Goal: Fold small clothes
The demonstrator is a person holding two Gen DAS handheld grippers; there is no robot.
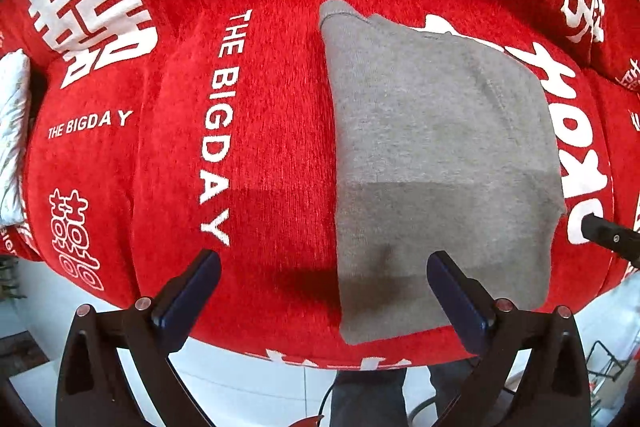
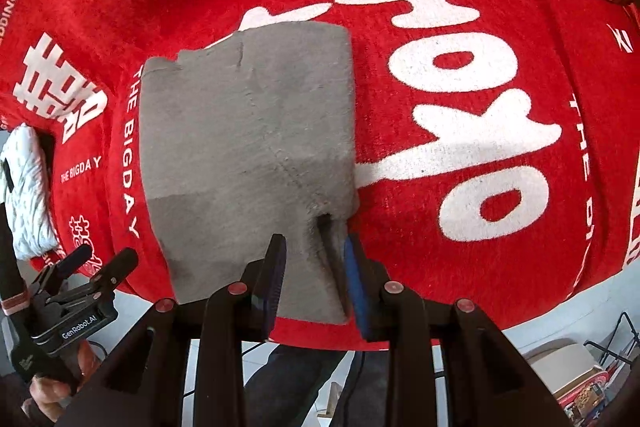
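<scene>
Grey folded garment [image 1: 440, 163] lies on the red printed cover [image 1: 272, 131]. Left gripper [image 1: 324, 267] hangs wide-jawed at its near edge. Right gripper [image 2: 314, 251] pinches its near corner.

We count one grey garment [image 1: 436, 155], one red cover [image 1: 260, 107], one white bundle [image 2: 28, 187] and two grippers [image 1: 324, 267] [image 2: 316, 247].

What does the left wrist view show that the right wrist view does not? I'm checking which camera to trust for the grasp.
Only the left wrist view shows the left gripper from behind, fingers spread wide above the red printed cloth, gripping nothing. Only the right wrist view shows the right gripper narrowed around a raised pinch at the near right corner of the folded grey knitted garment, plus the whole left gripper from the side. Both show the grey garment, the red cloth and a white patterned bundle at far left.
</scene>
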